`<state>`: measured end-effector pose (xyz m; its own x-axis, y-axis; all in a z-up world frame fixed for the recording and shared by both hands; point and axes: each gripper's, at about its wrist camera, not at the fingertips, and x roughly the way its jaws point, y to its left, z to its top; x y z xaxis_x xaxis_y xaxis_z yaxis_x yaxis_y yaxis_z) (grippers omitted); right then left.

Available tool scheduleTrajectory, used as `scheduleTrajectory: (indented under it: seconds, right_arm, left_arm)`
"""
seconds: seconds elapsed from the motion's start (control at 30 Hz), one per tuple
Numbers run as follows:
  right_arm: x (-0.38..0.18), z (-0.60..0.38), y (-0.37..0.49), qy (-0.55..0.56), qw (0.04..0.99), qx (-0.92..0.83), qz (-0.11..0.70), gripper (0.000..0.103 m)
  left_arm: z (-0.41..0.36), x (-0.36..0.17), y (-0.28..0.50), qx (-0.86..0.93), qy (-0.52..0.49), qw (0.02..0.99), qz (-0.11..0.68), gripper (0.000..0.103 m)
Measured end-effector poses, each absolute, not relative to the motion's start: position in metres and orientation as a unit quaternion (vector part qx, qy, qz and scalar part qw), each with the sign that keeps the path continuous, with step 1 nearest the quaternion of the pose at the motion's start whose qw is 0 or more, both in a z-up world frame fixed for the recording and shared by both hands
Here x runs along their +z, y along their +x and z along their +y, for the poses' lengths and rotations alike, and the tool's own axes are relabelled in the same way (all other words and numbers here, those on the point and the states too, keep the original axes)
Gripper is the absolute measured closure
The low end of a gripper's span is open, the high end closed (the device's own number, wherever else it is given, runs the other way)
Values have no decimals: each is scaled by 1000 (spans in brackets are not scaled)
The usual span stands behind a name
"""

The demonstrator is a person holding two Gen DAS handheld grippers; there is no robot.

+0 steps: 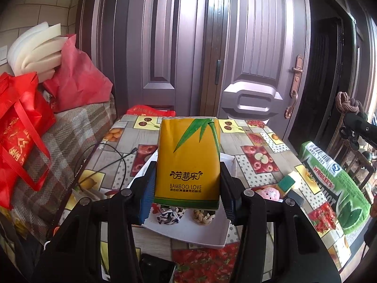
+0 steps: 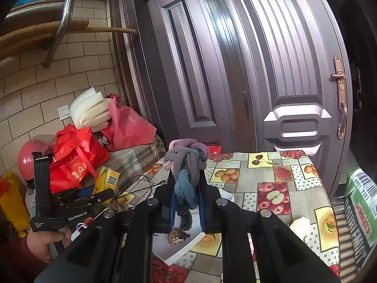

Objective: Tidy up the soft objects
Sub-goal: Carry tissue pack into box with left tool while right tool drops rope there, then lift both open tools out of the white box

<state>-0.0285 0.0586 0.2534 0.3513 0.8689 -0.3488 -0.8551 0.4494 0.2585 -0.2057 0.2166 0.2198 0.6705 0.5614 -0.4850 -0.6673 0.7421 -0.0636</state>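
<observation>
My left gripper (image 1: 187,176) is shut on a yellow "Bamboo Love" tissue pack (image 1: 188,158) and holds it upright above a white tray (image 1: 188,233). In the tray lie a blue-white braided knot (image 1: 169,214) and a tan braided knot (image 1: 203,215). My right gripper (image 2: 187,193) is shut on a braided rope toy (image 2: 186,172) of grey, blue and purple strands, above the white tray (image 2: 174,250), where a brown knot (image 2: 176,234) lies. The left gripper with the yellow pack (image 2: 107,179) also shows at the left of the right wrist view.
The table has a fruit-print cloth (image 1: 256,151). A pink plush (image 1: 269,192) and a green-yellow sponge (image 1: 288,181) lie right of the tray. A green Wrigley's box (image 1: 334,179) stands at the right edge. Red bags (image 1: 21,132), white foam (image 1: 37,49) and black cables (image 1: 113,160) are left. A phone (image 1: 156,268) lies near.
</observation>
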Motion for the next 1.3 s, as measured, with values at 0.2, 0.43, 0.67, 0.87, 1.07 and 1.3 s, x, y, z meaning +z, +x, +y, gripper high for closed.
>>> scheduleTrajectory:
  seconds: [0.2,0.43,0.67,0.87,1.07,1.3]
  right_arm:
    - [250,69,-27,10,817,528,229,89]
    - [241,84,-22,2,811,531,247,89]
    - [229,105,-15,-7,802,535,265,89]
    - [216,135,-5,-25,789,545,281,89]
    - [189,188,4,-60,767,558,310,89]
    - [124,240,7,-98,737,551,380,89]
  left_arm:
    - [223,215,-204,341,-128,903,226,54]
    - [232,204,-200,342,-142,899,236,54]
    - [248,192,-197,345,-161,892,244,54]
    - [275,184,-183,334,-178,890,253,54]
    - [334,172,-154,323,-216,881,271,54]
    - [366,129,-119,310,-238,865,316,54]
